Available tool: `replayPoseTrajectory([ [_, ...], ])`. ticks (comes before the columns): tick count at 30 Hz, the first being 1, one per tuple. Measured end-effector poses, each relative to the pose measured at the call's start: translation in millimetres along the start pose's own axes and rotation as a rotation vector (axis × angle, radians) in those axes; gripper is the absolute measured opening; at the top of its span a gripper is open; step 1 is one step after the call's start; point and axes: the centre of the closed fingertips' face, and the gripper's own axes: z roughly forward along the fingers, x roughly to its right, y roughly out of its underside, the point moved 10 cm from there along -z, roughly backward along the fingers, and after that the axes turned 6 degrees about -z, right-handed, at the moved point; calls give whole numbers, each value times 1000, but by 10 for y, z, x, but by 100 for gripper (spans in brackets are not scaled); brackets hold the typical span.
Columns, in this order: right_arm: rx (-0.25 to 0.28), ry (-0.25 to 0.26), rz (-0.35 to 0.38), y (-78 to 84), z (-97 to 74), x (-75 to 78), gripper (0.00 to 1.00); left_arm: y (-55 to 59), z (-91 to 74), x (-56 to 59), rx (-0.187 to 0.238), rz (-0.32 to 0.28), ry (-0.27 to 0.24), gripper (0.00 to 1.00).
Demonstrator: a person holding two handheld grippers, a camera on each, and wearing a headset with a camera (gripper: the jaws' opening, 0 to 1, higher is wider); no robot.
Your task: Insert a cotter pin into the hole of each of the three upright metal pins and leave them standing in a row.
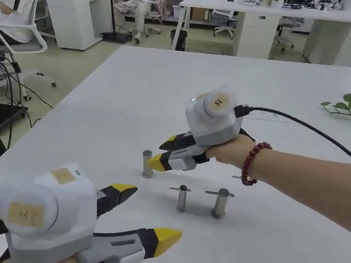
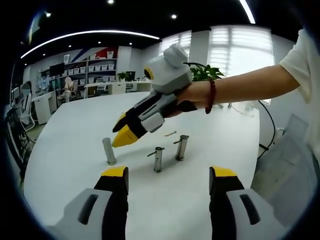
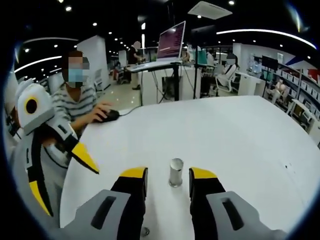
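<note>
Pins first, from the head view: three upright metal pins stand in a row on the white surface (image 1: 109,109). The left pin (image 1: 147,163) is bare. The middle pin (image 1: 181,198) carries a cotter pin (image 1: 180,189) crosswise near its top, and the right pin (image 1: 220,203) carries a second cotter pin (image 1: 219,193). Your right hand-held gripper (image 1: 158,154) is just beside the left pin, jaws apart. Your left hand-held gripper (image 1: 153,212) hangs low near you, jaws spread wide and holding nothing. In the left gripper view your own jaws gape, the row lies ahead of them, and the other gripper's yellow tips are close to the left pin. In the right gripper view that pin stands between your parted jaws; whether either jaw touches it, you cannot tell.
</note>
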Motion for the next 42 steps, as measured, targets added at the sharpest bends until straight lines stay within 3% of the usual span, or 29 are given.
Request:
replayPoseTrajectory([
  [2,2,1,2,5,52,22,33,-9,1,5,4,20,-7,64],
  [20,-27,2,27,96,344,71,22,20,13,18,-11,11,8,62],
  [24,-34,19,24,105,356,90,16,18,10,14,-8,9,5,62],
  [26,-25,20,60,117,349,90,16,15,8,11,-5,5,5,62],
  [42,-59,14,-10,61,351,37,13,-6,-30,-25,4,-14,-15,62],
])
